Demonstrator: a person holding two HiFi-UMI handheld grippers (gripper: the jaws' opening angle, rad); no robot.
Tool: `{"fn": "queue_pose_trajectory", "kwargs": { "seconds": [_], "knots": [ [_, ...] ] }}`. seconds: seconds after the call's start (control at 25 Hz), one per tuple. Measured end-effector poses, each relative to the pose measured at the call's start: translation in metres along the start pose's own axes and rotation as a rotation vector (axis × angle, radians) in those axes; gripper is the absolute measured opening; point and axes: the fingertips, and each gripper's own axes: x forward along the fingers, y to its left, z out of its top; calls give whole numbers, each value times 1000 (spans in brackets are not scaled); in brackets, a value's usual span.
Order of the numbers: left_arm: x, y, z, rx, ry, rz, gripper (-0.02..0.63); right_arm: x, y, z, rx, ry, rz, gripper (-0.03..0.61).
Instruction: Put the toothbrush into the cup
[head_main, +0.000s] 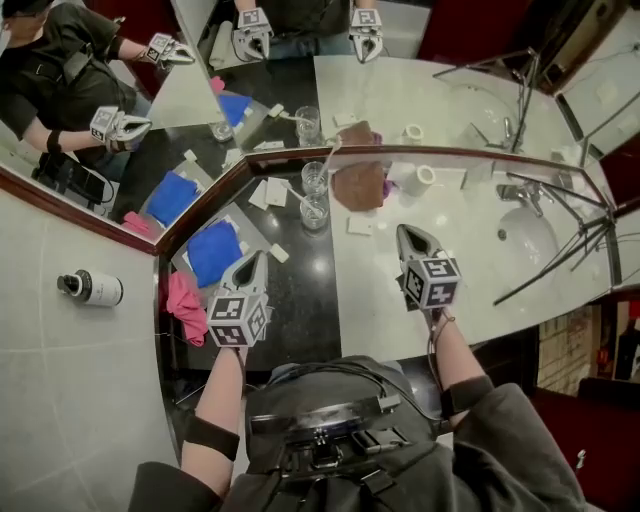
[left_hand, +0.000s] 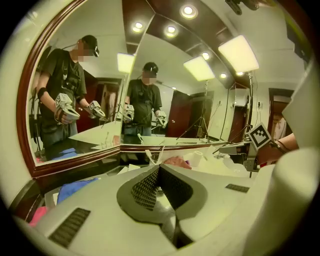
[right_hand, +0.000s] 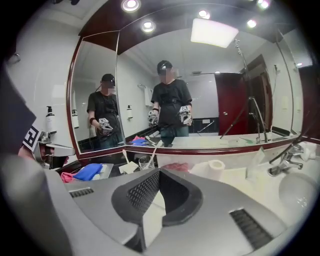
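Head view with both gripper views, late stage of the task. I judge the placing step done: in the right gripper view the toothbrush (right_hand: 155, 150) stands in the glass cup (right_hand: 145, 162), its head leaning toward 1 o'clock. The cup sits on the dark strip of the worktop (head_main: 380, 270) beside the mirror (head_main: 420, 90). From above, it lies at 1 o'clock from the left gripper (head_main: 252, 265) and at 11 o'clock from the right gripper (head_main: 410, 238). Both grippers hang near my body, well apart from the cup. Each has its jaws pressed together on nothing, as its own view shows. The next move calls, I think, only for holding both grippers clear of the cup so the brush is not knocked. Hard to make out: from above, two glass shapes stand one behind the other, and I cannot tell a second cup from a reflection. The brush's lower end is blurred inside the glass, and a white stick at 9 o'clock from the cup stays unidentified.
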Motion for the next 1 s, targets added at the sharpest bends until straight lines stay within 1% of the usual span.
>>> {"fn": "queue_pose_trajectory", "kwargs": {
  "seconds": [0.2, 0.4, 0.6, 0.8, 1.0],
  "knots": [
    [-3, -3, 0, 15, 16, -23, 2, -36, -37, -8, 54, -8, -102, 17],
    [-6, -5, 0, 24, 23, -28, 2, -61, -59, -22, 111, -15, -169, 15],
    [-14, -10, -4, 37, 29, -29, 2, -74, -63, -38, 119, 3, -180, 14],
    [-18, -12, -9, 43, 34, -25, 2, -75, -59, -44, 116, 4, -164, 14],
    [-22, -16, -12, 45, 36, -25, 2, -75, -50, -41, 86, 8, -145, 14]
  ]
}}
